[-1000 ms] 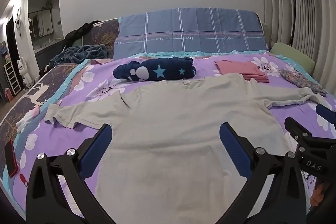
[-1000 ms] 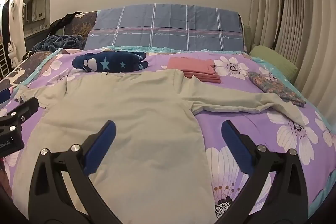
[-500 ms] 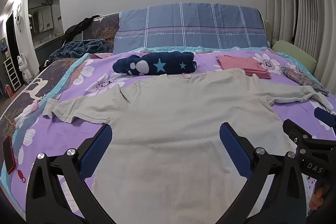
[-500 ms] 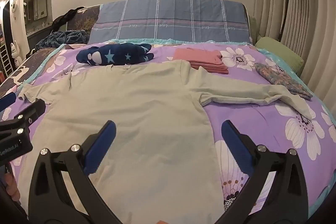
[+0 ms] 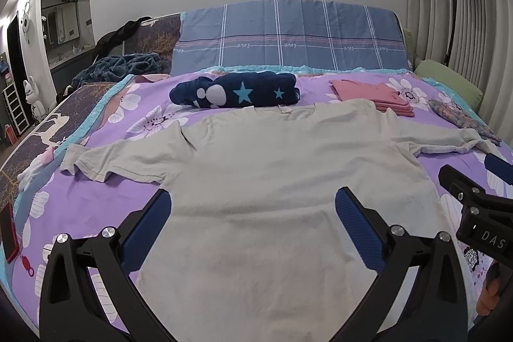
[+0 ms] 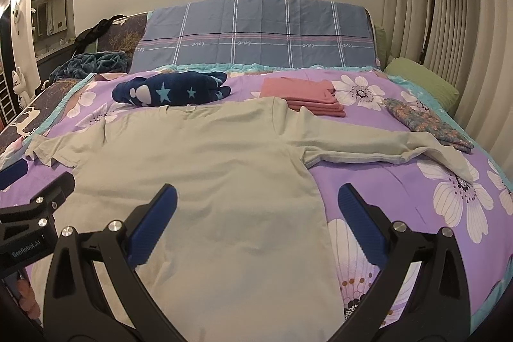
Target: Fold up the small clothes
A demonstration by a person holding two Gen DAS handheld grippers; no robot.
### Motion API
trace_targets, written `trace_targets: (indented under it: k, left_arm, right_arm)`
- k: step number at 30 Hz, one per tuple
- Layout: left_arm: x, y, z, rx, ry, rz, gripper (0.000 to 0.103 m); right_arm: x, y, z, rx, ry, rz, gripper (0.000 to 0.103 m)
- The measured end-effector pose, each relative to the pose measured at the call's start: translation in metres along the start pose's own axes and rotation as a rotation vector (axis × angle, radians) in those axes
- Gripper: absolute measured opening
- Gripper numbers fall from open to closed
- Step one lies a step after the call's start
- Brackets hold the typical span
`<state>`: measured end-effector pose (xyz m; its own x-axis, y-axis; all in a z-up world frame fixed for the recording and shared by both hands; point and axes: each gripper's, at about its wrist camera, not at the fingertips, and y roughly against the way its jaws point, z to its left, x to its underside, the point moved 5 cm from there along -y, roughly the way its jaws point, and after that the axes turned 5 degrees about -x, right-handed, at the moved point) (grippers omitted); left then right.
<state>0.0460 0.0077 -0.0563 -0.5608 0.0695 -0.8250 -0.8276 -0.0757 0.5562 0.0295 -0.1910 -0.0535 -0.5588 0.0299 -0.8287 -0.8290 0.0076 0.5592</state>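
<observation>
Left wrist | left gripper [image 5: 253, 210] spread wide, empty | beige shirt [image 5: 272, 169] flat beneath | right gripper [image 6: 256, 207] likewise

Both grippers wide open above shirt [image 5: 266, 181], nothing btwn fingers. Purple sheet [image 6: 400, 191] bare on R side, free to pass. Far edge crowded: navy bundle [image 5: 237, 92] at collar, pink stack [image 6: 304, 96] touching R shoulder, floral cloth [image 6: 426, 124] by R sleeve
</observation>
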Motion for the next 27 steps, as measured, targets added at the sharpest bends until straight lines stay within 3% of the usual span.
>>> trace_targets:
  k: [27]
  left_arm:
    - [0.0034, -0.0045, -0.0027, 0.016, -0.013, 0.010, 0.102]
  right_arm:
    - [-0.0037, 0.0024, 0.0025, 0.006, 0.005, -0.017, 0.101]
